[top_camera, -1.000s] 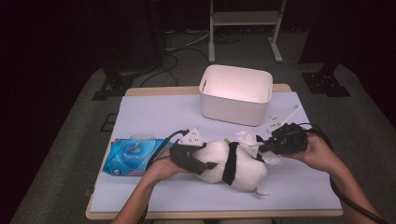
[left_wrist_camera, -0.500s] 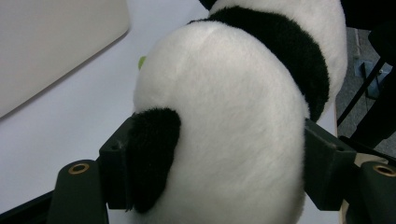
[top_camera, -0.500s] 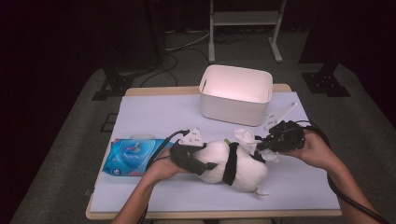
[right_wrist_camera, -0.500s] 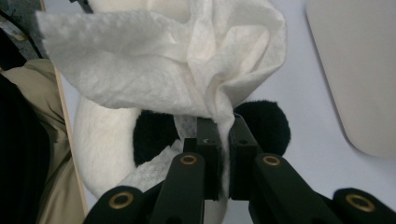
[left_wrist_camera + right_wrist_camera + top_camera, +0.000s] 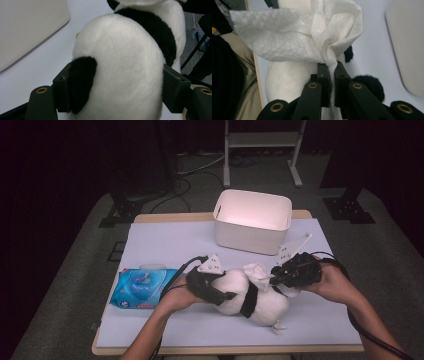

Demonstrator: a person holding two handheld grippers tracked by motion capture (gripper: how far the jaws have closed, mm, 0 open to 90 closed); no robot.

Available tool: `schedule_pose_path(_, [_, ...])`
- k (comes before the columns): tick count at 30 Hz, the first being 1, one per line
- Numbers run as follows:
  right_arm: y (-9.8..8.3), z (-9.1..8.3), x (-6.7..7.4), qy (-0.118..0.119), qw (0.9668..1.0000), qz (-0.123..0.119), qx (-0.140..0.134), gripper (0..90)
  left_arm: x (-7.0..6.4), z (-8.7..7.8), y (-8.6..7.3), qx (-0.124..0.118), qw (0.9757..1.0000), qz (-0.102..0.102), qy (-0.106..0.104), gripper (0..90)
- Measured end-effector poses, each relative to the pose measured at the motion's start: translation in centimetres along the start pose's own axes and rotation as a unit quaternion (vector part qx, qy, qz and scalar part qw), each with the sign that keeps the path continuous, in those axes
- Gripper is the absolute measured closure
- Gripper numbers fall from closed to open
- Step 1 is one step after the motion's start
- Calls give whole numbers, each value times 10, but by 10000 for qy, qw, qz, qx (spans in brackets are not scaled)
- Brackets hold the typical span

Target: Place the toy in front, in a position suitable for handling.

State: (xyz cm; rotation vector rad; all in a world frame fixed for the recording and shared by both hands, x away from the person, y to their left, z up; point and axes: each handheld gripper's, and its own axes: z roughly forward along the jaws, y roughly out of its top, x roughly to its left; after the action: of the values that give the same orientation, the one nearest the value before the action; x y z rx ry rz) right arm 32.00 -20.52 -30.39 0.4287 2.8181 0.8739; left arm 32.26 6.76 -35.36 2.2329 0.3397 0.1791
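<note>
A black-and-white plush panda [image 5: 250, 297] lies on the white mat near the table's front. My left gripper [image 5: 222, 292] is shut on its body; in the left gripper view the jaws press both sides of the white plush [image 5: 120, 75]. My right gripper [image 5: 275, 274] is shut on a crumpled white wipe [image 5: 257, 271], held against the panda's upper side. In the right gripper view the wipe [image 5: 307, 35] fans out above the pinched jaws, with the panda [image 5: 287, 80] behind it.
A white bin [image 5: 252, 220] stands at the back centre of the mat. A blue wipes pack [image 5: 142, 287] lies at the left, beside my left forearm. The table's front edge [image 5: 225, 350] runs just below the panda.
The right gripper with the wipe has shifted slightly left along the panda. The left gripper and panda stay put.
</note>
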Motion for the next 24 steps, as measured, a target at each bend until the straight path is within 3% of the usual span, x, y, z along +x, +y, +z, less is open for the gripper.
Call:
schedule_pose_path(12, [19,13,16,206,9991,-376,53,853,-2,4,13,88,9999,54,-9,248])
schedule_pose_path(24, [0,16,12,340,9993,-132,-99,856,2,6,11,-49,9997,-171,-177,113])
